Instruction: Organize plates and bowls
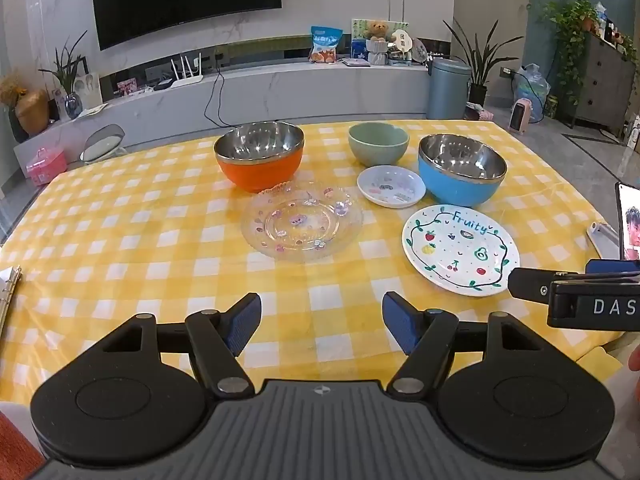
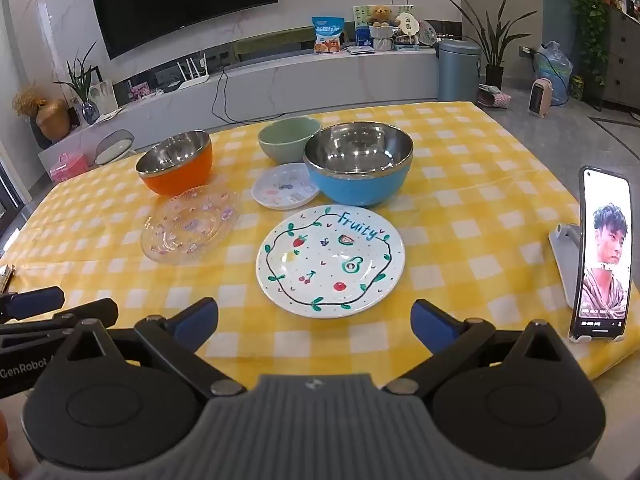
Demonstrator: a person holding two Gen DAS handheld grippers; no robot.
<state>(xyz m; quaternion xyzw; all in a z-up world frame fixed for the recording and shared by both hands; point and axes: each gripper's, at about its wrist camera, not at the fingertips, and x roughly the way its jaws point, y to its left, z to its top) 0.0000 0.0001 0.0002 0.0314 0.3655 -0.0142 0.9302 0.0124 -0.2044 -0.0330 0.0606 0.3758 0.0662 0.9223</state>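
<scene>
On the yellow checked tablecloth (image 1: 120,240) stand an orange steel bowl (image 1: 259,160), a green bowl (image 1: 378,145) and a blue steel bowl (image 1: 462,170). In front of them lie a clear glass plate (image 1: 302,220), a small white dish (image 1: 391,186) and a white "Fruity" plate (image 1: 460,250). My left gripper (image 1: 321,326) is open and empty over the near table edge, short of the glass plate. My right gripper (image 2: 314,326) is open and empty just short of the Fruity plate (image 2: 330,260). The right view also shows the blue bowl (image 2: 358,168), orange bowl (image 2: 176,164), green bowl (image 2: 288,140), glass plate (image 2: 190,228) and small dish (image 2: 285,190).
A phone on a stand (image 2: 604,256) is upright at the table's right edge. A ring binder (image 1: 10,292) lies at the left edge. Behind the table are a TV console (image 1: 240,88), a bin (image 1: 448,86) and plants.
</scene>
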